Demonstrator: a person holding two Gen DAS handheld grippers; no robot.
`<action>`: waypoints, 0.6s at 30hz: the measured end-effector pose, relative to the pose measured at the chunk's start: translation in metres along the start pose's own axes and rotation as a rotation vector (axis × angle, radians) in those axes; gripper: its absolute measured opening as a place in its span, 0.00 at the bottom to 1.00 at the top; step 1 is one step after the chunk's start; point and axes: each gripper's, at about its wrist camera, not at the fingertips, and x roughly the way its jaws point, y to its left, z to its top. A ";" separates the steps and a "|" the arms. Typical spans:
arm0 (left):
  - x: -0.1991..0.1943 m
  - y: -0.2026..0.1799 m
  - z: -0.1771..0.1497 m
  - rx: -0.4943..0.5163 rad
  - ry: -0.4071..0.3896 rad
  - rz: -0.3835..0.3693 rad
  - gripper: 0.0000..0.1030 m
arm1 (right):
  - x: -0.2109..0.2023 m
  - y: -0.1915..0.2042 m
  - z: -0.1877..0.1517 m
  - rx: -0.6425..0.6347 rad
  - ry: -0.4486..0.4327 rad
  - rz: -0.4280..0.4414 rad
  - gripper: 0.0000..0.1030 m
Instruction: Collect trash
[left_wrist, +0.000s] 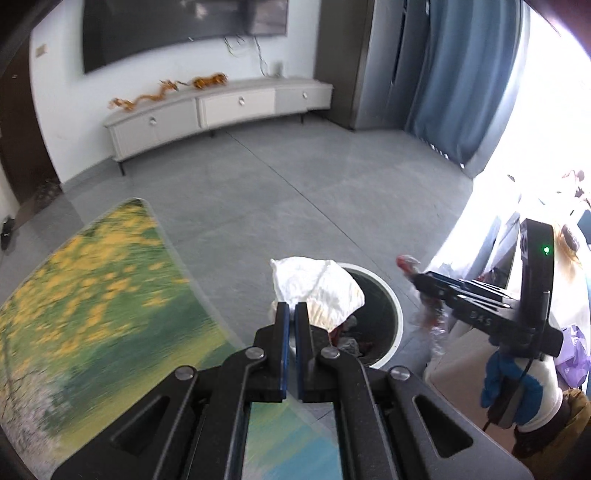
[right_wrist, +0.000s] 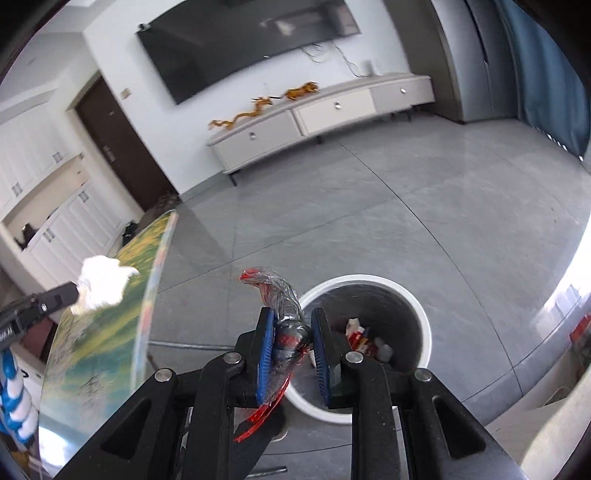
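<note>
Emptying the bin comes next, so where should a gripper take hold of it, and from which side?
Take the bin by its white rim, from above, one finger inside and one outside. It stands upright on the floor with its mouth open, and the rim is a thin wall, while the round body looks too wide for the jaws. Both grippers are full now, with tissue and wrapper.

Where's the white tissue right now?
The crumpled white tissue is pinched in the left gripper, held above the round trash bin beside the flowery table.

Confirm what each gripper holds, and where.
Left gripper pinches crumpled white tissue at its lower edge; right gripper clamps twisted plastic wrapper mid-length.
</note>
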 end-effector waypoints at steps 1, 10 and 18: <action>0.010 -0.002 0.003 0.002 0.014 -0.004 0.02 | 0.008 -0.005 0.002 0.008 0.007 -0.013 0.19; 0.086 -0.018 0.021 -0.047 0.101 -0.078 0.04 | 0.061 -0.036 -0.001 0.046 0.067 -0.096 0.21; 0.111 -0.014 0.021 -0.146 0.154 -0.190 0.04 | 0.071 -0.046 -0.002 0.083 0.079 -0.144 0.45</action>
